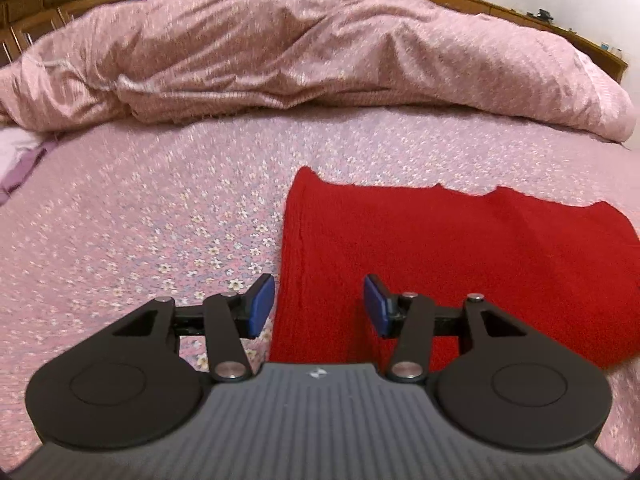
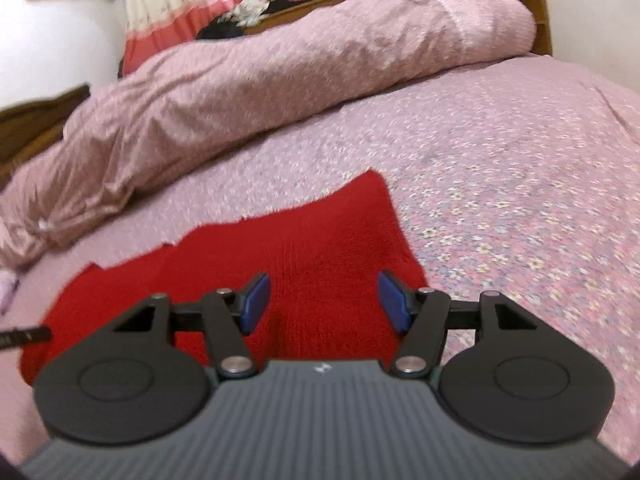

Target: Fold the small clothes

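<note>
Both tongs hover released over the bed: left tongs (image 1: 319, 306) straddle the left edge of the red knit garment (image 1: 460, 264), right tongs (image 2: 322, 304) sit above its right part; nothing between the blue pads (image 1: 262, 306). Garment lies flat on the flowered bedsheet (image 1: 140, 220), already a rough rectangle, rumpled duvet (image 1: 300, 48) beyond. Judged soft, limp, light, slightly grippy knit; likely to sag and stretch. Best hold: pinch near corners along one edge, both layers together.
</note>
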Available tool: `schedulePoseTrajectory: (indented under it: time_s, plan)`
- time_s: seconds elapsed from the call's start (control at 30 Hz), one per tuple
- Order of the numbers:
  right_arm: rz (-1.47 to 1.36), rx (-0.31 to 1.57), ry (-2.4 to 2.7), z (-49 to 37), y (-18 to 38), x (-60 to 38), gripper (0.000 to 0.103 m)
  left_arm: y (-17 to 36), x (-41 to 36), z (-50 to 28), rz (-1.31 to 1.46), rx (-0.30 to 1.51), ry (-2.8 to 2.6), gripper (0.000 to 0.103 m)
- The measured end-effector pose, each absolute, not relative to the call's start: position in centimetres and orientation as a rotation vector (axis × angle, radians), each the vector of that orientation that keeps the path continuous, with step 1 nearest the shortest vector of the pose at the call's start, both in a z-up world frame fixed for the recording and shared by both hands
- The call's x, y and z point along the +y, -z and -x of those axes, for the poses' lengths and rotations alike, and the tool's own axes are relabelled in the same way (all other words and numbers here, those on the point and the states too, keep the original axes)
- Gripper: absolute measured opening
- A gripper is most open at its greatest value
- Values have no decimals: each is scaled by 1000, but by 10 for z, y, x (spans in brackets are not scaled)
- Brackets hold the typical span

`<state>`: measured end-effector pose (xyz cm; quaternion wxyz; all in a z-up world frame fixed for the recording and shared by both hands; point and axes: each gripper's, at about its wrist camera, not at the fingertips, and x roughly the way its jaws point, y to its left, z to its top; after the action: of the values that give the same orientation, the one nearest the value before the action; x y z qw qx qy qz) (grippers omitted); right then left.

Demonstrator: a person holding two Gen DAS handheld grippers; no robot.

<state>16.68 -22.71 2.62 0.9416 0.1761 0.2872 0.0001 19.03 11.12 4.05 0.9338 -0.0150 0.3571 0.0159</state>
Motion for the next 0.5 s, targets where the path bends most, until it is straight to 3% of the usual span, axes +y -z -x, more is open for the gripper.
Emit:
schedulePoseTrajectory:
  time_s: [0.2, 0.5]
  plan:
    - [-428, 558, 45, -125, -35, -233, 62, -54, 104, -160, 27, 693, -10, 55]
    - [-663, 630, 89, -100, -2, -238, 65, -47, 108, -147, 77, 720, -30, 55]
